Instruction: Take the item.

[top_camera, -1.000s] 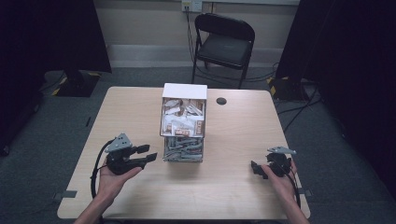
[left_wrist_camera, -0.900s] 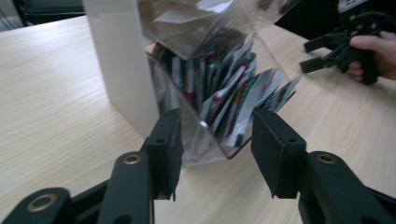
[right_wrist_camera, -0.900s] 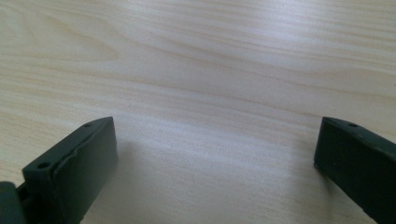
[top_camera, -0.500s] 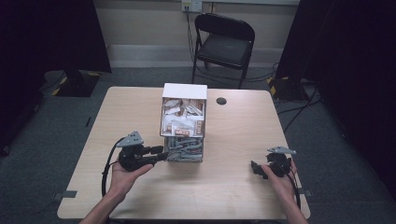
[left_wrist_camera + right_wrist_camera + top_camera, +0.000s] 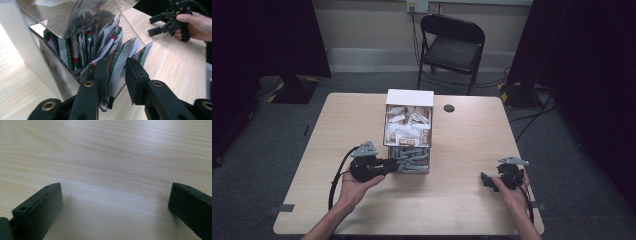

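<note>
Left gripper (image 5: 398,163) moved right since a second ago, now at lower tier of clear dispenser (image 5: 408,134) mid-table. Jaws just closing, narrow around silver packets (image 5: 117,62); pads maybe not pressing yet, hard to tell. Right gripper (image 5: 486,182) unmoved, jaws wide over bare table (image 5: 105,157).

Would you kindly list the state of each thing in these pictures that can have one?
Left claw: at the dispenser's lower tray, jaws just closing around silver packets, gap still showing.
Right claw: open wide, holding nothing, low over the table.
Clear dispenser: upright, stocked in both tiers.
Silver packets: standing on edge, fanned out.
Folding chair: unfolded, unoccupied.
</note>
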Demonstrator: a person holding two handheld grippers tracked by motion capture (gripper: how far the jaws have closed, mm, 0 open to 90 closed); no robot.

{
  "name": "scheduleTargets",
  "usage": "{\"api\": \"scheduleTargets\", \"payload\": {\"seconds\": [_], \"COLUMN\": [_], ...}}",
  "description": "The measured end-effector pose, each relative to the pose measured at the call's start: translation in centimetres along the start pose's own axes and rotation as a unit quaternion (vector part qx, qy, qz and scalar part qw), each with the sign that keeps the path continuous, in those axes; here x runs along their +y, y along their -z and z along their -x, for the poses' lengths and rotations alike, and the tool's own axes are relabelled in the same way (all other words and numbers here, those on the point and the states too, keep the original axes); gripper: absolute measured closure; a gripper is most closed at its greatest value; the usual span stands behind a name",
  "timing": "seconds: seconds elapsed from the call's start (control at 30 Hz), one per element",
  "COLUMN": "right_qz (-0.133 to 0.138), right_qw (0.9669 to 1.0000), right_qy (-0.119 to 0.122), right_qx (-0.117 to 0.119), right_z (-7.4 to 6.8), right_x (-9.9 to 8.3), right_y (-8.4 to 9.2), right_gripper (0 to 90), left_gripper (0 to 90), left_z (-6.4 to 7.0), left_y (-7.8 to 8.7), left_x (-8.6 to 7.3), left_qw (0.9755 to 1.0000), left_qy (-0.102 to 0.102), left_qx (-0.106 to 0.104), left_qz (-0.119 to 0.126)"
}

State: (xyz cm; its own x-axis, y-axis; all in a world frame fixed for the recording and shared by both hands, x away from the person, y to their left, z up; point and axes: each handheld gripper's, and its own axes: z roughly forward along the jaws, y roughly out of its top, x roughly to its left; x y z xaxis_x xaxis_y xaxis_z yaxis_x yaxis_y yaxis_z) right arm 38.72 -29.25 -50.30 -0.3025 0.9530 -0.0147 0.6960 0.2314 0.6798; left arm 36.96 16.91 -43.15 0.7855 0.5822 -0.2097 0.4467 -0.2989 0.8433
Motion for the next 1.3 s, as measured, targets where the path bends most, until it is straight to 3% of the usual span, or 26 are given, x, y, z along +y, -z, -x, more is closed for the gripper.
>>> {"api": "scheduleTargets", "payload": {"seconds": [0.4, 0.73, 1.3], "right_qz": [0.0, -0.001, -0.001], "right_qw": [1.0, 1.0, 1.0], "right_qy": [0.0, 0.001, 0.001], "right_qx": [0.0, 0.002, 0.002], "right_z": [0.0, 0.03, 0.03], "right_x": [0.0, 0.02, 0.02], "right_y": [0.0, -0.01, 0.0], "right_gripper": [0.0, 0.0, 0.0], "left_gripper": [73.2, 84.7, 88.3], "left_z": [-0.07, -0.29, -0.76], "left_y": [-0.97, -0.88, -0.35], "left_x": [-0.29, -0.34, -0.29], "left_qw": [0.9996, 0.9993, 0.9999], "left_qy": [-0.02, -0.026, 0.006], "left_qx": [0.001, 0.005, -0.007], "left_qz": [-0.02, -0.026, -0.012]}}
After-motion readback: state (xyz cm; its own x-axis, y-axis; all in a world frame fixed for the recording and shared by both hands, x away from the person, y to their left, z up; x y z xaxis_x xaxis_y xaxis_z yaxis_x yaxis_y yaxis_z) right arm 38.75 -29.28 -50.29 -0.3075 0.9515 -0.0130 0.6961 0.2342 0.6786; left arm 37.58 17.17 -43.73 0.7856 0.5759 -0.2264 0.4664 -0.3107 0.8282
